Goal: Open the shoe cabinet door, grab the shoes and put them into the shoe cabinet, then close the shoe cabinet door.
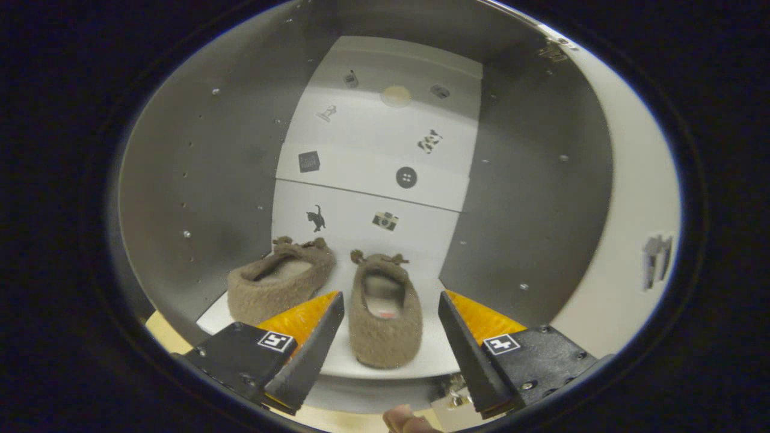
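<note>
Slippers are seen on the cabinet shelf: right slipper between the jaws, untouched, left slipper just beyond the left jaw. Both judged light, soft, fuzzy, not fragile; the heel rim would be pinched if regrasped. Gripper jaws are spread apart, empty. Open cabinet door is seen beyond the right jaw.
</note>
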Available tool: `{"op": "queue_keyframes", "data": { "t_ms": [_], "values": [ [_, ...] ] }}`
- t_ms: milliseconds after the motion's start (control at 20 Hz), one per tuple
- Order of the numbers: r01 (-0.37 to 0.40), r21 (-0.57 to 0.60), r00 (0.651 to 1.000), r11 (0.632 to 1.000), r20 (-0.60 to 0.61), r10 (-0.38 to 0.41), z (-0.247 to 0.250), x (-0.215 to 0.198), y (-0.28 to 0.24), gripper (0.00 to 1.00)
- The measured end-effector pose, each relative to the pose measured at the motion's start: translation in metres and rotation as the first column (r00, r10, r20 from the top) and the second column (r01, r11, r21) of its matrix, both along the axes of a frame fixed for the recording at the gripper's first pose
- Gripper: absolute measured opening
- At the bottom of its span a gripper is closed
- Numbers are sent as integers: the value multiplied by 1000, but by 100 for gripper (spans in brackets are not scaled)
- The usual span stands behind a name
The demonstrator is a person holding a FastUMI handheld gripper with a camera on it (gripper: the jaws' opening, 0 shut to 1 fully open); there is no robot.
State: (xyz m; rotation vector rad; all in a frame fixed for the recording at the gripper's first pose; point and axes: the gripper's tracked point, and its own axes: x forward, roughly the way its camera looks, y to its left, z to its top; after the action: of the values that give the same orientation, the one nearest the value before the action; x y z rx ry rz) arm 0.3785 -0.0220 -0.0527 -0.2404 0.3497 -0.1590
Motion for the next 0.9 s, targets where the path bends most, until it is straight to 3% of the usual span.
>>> {"op": "queue_keyframes", "data": {
  "t_ms": [450, 600, 900],
  "values": [
    [-70, 94, 997, 993, 28, 68, 41, -131, -5, 100],
    [-157, 79, 987, 984, 43, 154, 50, -176, -2, 100],
    [-241, 82, 957, 967, 183, 224, 81, -269, -6, 100]
  ]
}}
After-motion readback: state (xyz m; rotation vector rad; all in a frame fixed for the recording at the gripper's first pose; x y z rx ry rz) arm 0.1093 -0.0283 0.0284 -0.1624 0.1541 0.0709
